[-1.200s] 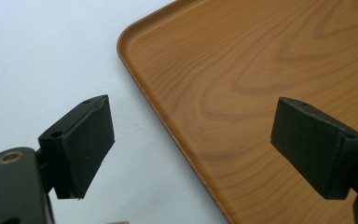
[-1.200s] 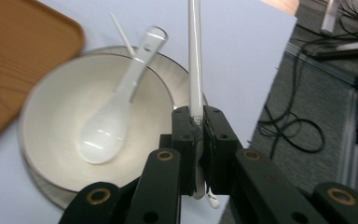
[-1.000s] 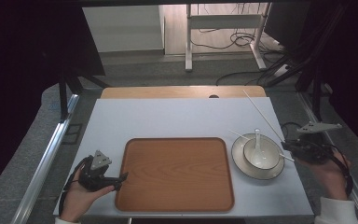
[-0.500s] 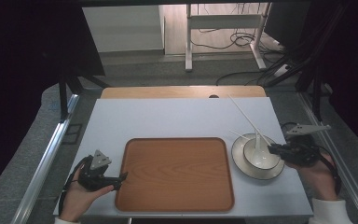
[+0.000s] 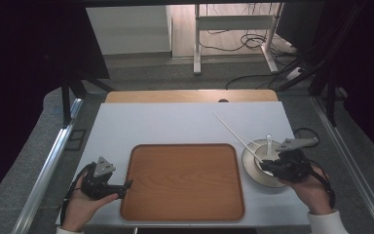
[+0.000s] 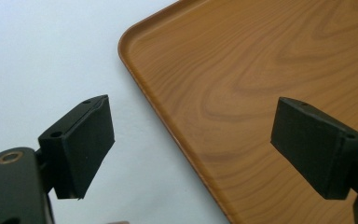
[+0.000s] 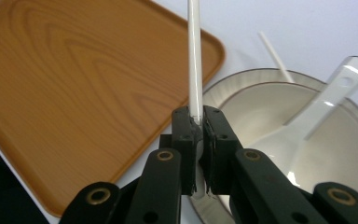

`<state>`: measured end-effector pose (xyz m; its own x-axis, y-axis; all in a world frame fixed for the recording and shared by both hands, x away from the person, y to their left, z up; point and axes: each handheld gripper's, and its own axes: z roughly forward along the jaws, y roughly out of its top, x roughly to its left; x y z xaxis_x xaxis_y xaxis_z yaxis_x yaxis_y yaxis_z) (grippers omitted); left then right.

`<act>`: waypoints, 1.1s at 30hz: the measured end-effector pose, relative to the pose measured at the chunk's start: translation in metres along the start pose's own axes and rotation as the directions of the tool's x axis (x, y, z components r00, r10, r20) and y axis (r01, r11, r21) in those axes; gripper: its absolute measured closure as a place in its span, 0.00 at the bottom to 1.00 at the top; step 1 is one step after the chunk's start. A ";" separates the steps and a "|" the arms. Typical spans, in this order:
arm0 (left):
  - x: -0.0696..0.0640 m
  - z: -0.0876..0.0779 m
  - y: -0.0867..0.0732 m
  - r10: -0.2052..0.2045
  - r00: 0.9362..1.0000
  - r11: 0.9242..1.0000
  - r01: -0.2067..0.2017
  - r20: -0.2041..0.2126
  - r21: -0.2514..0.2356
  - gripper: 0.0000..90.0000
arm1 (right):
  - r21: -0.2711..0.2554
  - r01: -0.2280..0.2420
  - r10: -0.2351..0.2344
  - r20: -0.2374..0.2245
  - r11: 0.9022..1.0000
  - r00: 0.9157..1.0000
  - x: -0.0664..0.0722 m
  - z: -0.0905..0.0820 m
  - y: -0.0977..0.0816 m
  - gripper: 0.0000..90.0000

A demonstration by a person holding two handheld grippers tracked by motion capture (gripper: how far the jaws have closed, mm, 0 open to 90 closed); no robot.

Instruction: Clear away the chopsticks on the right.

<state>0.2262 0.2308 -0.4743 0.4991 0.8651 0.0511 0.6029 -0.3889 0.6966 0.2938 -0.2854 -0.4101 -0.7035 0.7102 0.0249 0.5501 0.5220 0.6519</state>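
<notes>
chopstick (image 7: 195,56): long axis runs from the bowl (image 5: 253,155) up-left over the bench (image 5: 175,122), tip away from the person
right tool (image 7: 198,128): clamped on its near end, above the bowl
left tool (image 6: 214,154): jaws wide apart, nothing held, at the tray (image 6: 261,70) corner left of the bowl

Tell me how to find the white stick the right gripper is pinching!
Find the big wooden-look brown tray, then the round white bowl on its right. The thin white chopstick rises from the shut right gripper there; its twin lies loose.
</notes>
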 end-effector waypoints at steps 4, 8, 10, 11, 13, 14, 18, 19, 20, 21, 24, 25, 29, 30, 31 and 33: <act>0.001 -0.001 0.000 -0.002 1.000 1.000 0.002 0.001 -0.001 0.14 | 0.009 0.008 -0.008 -0.011 1.000 1.000 0.009 0.005 -0.001 0.94; 0.001 -0.001 0.000 -0.007 1.000 1.000 0.007 0.000 -0.005 0.14 | 0.025 0.017 -0.016 -0.022 1.000 1.000 0.017 0.011 -0.002 0.94; 0.002 -0.001 0.000 -0.008 1.000 1.000 0.008 0.000 -0.006 0.14 | 0.034 0.022 -0.021 -0.028 0.999 0.999 0.022 0.015 -0.003 0.94; 0.002 -0.001 0.000 -0.008 1.000 1.000 0.008 -0.001 -0.006 0.14 | 0.040 0.029 -0.028 -0.031 0.999 0.999 0.024 0.018 -0.003 0.94; 0.002 -0.001 0.000 -0.009 1.000 1.000 0.009 0.000 -0.006 0.14 | 0.050 0.036 -0.034 -0.039 0.998 0.999 0.030 0.023 -0.003 0.94; 0.002 -0.001 0.000 -0.008 1.000 1.000 0.008 0.000 -0.006 0.14 | 0.059 0.046 -0.044 -0.040 0.997 0.998 0.032 0.025 -0.003 0.94; 0.002 -0.001 -0.001 -0.009 1.000 1.000 0.009 0.000 -0.003 0.14 | 0.086 0.055 -0.051 -0.054 0.995 0.997 0.039 0.035 -0.004 0.94; 0.002 0.000 -0.001 -0.010 1.000 1.000 0.010 0.000 -0.003 0.14 | 0.093 0.055 -0.050 -0.056 0.994 0.997 0.040 0.038 -0.004 0.94; 0.002 0.000 -0.001 -0.010 1.000 1.000 0.010 0.000 -0.003 0.14 | 0.101 0.057 -0.052 -0.057 0.993 0.997 0.041 0.041 -0.005 0.94; 0.002 0.000 -0.001 -0.010 1.000 1.000 0.010 0.001 -0.002 0.14 | 0.109 0.058 -0.051 -0.062 0.992 0.997 0.042 0.043 -0.006 0.94; 0.002 0.000 -0.001 -0.011 1.000 1.000 0.011 0.001 -0.001 0.14 | 0.129 0.063 -0.055 -0.065 0.990 0.996 0.044 0.050 -0.007 0.94; 0.002 0.000 -0.001 -0.011 1.000 1.000 0.011 0.002 -0.001 0.14 | 0.135 0.061 -0.053 -0.065 0.989 0.997 0.045 0.052 -0.008 0.94; 0.002 0.001 -0.001 -0.006 1.000 1.000 0.006 0.003 0.003 0.14 | 0.157 0.071 -0.060 -0.072 0.985 0.996 0.050 0.059 -0.008 0.94; 0.002 0.001 -0.001 -0.006 1.000 1.000 0.006 0.003 0.003 0.14 | 0.163 0.074 -0.063 -0.073 0.984 0.995 0.051 0.061 -0.008 0.94; 0.001 0.001 -0.001 -0.006 1.000 1.000 0.006 0.003 0.004 0.14 | 0.169 0.074 -0.062 -0.073 0.983 0.995 0.053 0.063 -0.008 0.94; 0.001 0.001 -0.001 -0.006 1.000 1.000 0.006 0.004 0.004 0.14 | 0.181 0.083 -0.070 -0.075 0.980 0.995 0.055 0.066 -0.008 0.94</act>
<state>0.2271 0.2319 -0.4759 0.4975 0.8664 0.0439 0.6084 -0.3846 0.6942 0.2801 -0.2197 -0.4642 -0.7720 0.6346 0.0358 0.5625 0.6559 0.5034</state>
